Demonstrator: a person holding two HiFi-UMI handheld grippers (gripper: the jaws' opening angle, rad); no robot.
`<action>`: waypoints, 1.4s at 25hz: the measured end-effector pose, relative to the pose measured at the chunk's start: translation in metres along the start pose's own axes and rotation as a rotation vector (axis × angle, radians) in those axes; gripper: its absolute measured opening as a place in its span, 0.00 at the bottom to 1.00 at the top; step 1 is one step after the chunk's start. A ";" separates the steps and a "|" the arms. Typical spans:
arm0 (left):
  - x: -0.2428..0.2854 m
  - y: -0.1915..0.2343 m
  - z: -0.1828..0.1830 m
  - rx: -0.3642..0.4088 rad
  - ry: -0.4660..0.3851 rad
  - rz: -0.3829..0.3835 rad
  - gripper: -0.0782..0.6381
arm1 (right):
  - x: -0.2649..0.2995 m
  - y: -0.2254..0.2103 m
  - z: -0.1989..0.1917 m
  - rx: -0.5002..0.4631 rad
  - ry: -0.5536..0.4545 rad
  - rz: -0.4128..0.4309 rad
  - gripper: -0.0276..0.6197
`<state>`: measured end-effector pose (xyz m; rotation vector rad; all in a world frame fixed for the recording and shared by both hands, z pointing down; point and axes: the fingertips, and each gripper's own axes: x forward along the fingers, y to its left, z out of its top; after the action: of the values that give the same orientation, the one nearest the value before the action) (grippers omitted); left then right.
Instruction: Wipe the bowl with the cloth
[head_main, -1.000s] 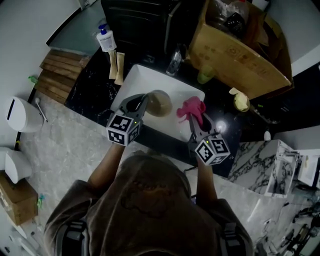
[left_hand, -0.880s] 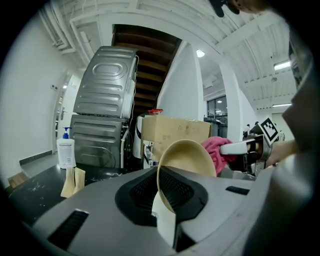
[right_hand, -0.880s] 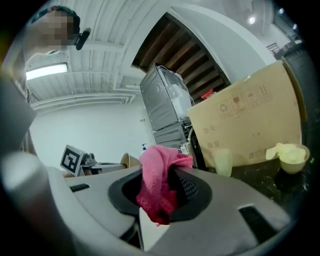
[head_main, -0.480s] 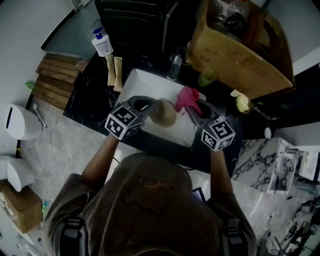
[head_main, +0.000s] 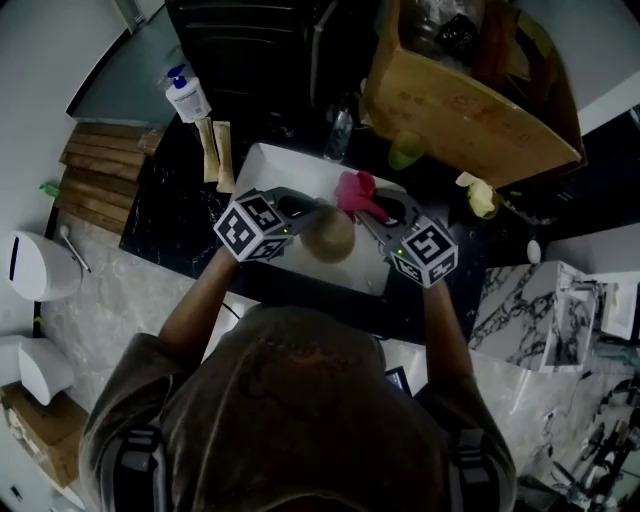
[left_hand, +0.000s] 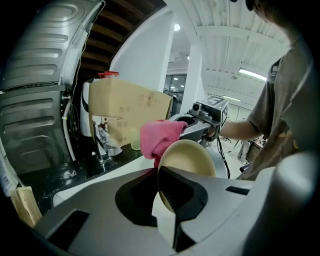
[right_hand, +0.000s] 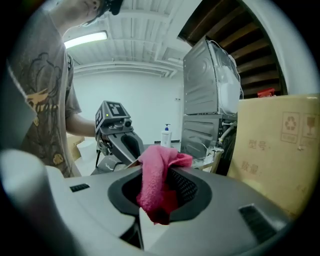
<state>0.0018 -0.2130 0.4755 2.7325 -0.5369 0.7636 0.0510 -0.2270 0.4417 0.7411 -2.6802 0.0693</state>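
A tan bowl (head_main: 330, 233) is held on edge above the white sink (head_main: 270, 165), and my left gripper (head_main: 303, 214) is shut on its rim. In the left gripper view the bowl (left_hand: 187, 161) stands tilted between the jaws, its hollow side facing the camera. The pink cloth (head_main: 355, 192) hangs bunched from my right gripper (head_main: 375, 215), which is shut on it. The cloth (left_hand: 159, 138) touches the bowl's upper left rim. In the right gripper view the cloth (right_hand: 156, 182) fills the gap between the jaws and hides most of the bowl.
A large cardboard box (head_main: 470, 95) stands behind the sink on the black counter (head_main: 175, 200). A faucet (head_main: 338, 130), a green cup (head_main: 405, 152) and a soap pump bottle (head_main: 186, 96) line the back. A wooden rack (head_main: 95, 175) lies at the left.
Both grippers have risen and drawn together over the sink. The cloth has moved left, from apart at the bowl's right to against its rim.
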 end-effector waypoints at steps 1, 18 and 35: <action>0.003 0.000 -0.001 0.004 0.013 -0.009 0.14 | 0.002 0.002 -0.001 -0.010 0.009 0.005 0.19; 0.011 0.031 -0.001 -0.059 0.002 0.029 0.14 | 0.001 -0.003 -0.010 0.043 0.021 -0.036 0.19; -0.004 0.078 0.008 -0.158 -0.090 0.194 0.15 | -0.004 0.010 -0.020 0.148 -0.015 -0.061 0.19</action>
<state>-0.0303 -0.2843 0.4778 2.6036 -0.8540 0.6141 0.0556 -0.2131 0.4591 0.8702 -2.6869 0.2491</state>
